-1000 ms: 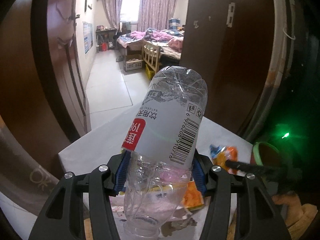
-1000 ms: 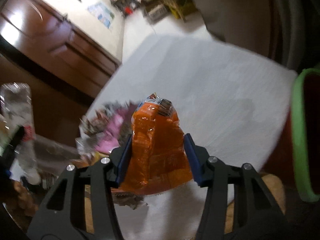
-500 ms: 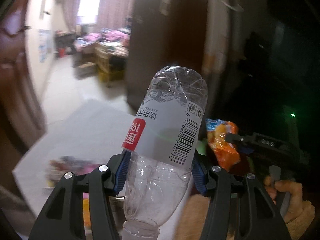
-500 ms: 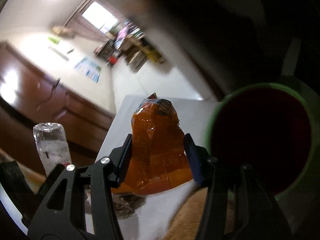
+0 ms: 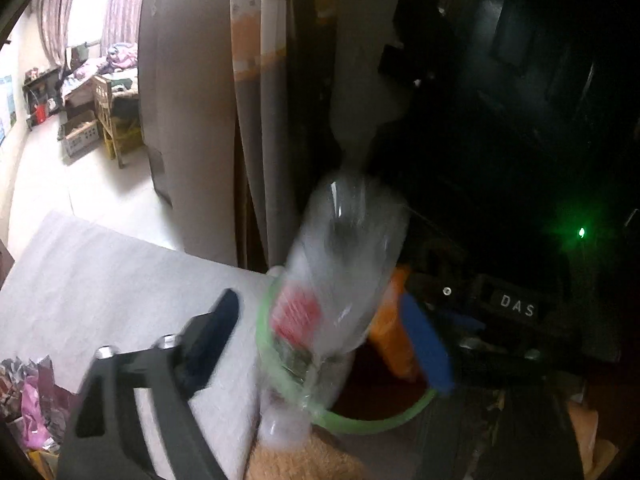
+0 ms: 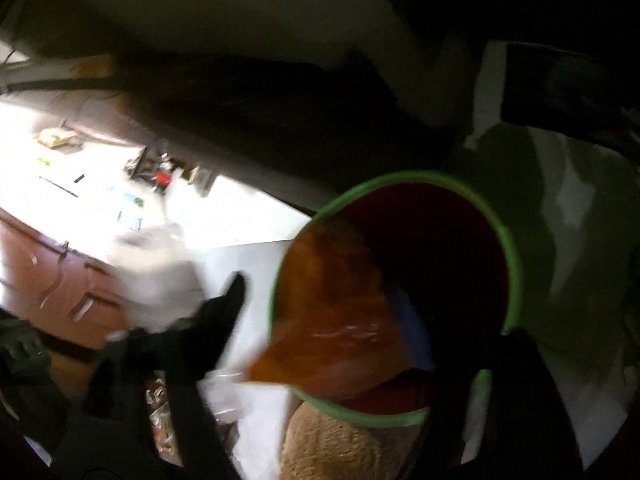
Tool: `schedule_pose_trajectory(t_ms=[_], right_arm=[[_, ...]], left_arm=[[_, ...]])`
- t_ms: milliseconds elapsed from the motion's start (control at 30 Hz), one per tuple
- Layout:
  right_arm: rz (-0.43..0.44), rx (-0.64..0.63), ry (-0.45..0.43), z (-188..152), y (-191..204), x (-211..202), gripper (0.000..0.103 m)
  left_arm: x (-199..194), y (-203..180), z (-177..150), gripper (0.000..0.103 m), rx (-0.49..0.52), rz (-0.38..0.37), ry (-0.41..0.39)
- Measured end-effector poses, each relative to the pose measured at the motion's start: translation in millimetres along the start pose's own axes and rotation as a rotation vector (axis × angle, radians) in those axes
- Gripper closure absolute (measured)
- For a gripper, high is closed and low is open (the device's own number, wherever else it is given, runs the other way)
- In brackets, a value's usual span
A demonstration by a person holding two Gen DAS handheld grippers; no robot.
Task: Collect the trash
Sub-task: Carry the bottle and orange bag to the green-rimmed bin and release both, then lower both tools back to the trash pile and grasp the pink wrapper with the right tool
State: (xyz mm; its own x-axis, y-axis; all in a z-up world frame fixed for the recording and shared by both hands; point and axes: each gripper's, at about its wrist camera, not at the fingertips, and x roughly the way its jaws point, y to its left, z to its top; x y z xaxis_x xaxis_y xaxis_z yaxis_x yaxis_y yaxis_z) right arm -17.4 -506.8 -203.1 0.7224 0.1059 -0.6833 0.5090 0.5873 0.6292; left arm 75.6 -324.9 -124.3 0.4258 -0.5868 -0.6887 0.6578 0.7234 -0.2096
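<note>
1. My left gripper (image 5: 320, 332) is opening; its jaws stand wide apart, and the bottle (image 5: 340, 280) between them no longer looks pressed by either pad.
2. The bottle's long axis runs steeply, tilted a little to the right at the top: base up and away from me, neck down towards me. Its lower end crosses the green rim of the bin (image 5: 376, 424), at the rim's left side. It is motion-blurred, so I cannot be sure whether it touches the rim.
3. My right gripper (image 6: 332, 312) is opening too, jaws spread, with the orange wrapper (image 6: 332, 312) between them. The blur hides whether a pad touches it.
4. The wrapper hangs over the bin's mouth (image 6: 514, 272), its long axis sloping from upper right down to lower left, the lower edge nearest me.
5. From the left wrist I see the wrapper (image 5: 394, 340) just right of the bottle, above the bin's dark red inside.
6. The bin stands just beside the white table (image 5: 100, 280). More crumpled wrappers (image 5: 28, 400) lie at the table's near left edge, well apart from the bin.
</note>
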Motion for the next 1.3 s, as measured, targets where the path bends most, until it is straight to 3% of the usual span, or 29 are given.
schedule_pose_trajectory(t_ms=[167,400,667,933,1133,1300], right_arm=[[-0.038,-0.005,-0.014,0,3,4,0.023],[-0.045,-0.105,-0.02,-12,38,-8,0.02],[-0.01,-0.277,0.023,-38,110,7,0.02],[0.044,-0.451,0.109,-85,187,21,0.017],[0.061,-0.594,0.165,-120,232,32,0.016],[0.068,-0.641,0.21,-146,246,42,0.015]], left_arm=[[-10,19,-4,0.021,-0.002,0.024,-0.016],[-51,43,-29,0.021,-0.114,0.053,-0.053],[-112,91,-64,0.021,-0.172,0.181,-0.098],[-166,158,-101,0.021,-0.304,0.289,-0.12],[-197,207,-147,0.016,-0.492,0.343,-0.107],[-215,258,-210,0.017,-0.8,0.336,-0.086]])
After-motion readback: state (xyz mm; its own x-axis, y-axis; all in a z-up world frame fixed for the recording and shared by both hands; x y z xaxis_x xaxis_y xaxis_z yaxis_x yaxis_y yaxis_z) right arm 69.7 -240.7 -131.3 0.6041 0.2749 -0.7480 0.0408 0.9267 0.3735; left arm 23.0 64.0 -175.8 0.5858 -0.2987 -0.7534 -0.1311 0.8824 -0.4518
